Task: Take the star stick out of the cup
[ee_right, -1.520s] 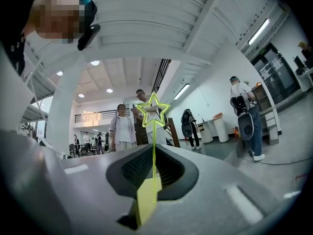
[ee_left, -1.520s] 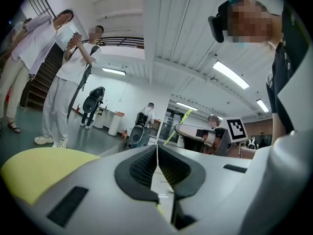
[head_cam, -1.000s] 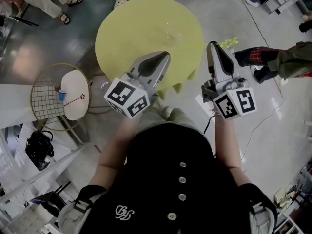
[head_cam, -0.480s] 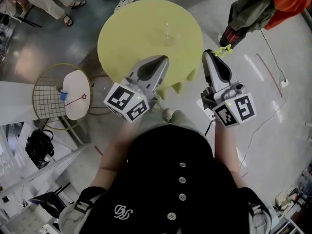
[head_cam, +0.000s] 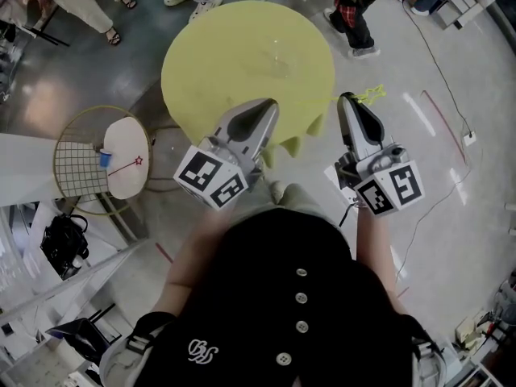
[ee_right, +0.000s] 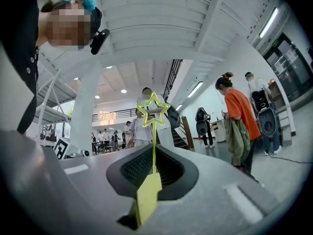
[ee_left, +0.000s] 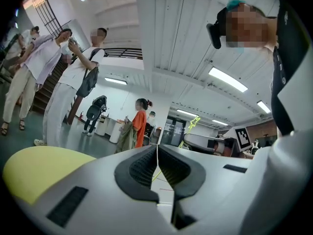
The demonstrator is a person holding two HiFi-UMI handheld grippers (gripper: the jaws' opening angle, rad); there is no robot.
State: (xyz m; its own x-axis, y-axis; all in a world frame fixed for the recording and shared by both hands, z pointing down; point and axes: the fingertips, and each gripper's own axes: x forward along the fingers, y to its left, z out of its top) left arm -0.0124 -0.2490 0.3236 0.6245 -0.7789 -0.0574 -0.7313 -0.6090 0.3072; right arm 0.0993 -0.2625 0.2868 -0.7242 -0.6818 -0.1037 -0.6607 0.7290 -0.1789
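Observation:
My right gripper (head_cam: 347,100) is shut on a thin yellow star stick (head_cam: 372,95), held in the air just off the right edge of the round yellow table (head_cam: 218,63). In the right gripper view the stick (ee_right: 153,131) runs up from between the pads, its outlined star on top, well past the gripper's (ee_right: 153,169) tips. A faint clear cup (head_cam: 278,55) stands on the table beyond both grippers. My left gripper (head_cam: 265,106) hovers over the table's near edge, shut with nothing in it; its jaws (ee_left: 157,150) meet in a closed line.
A small round white stool top (head_cam: 125,156) with a blue item (head_cam: 103,159) and a red star stick (head_cam: 129,164) sits at the left over a wire basket (head_cam: 76,168). People stand beyond the table (head_cam: 355,6). A cable (head_cam: 435,63) lies on the floor at the right.
A passer-by walked from the right side to beyond the table. Both grippers shifted only slightly; the right one kept the star stick.

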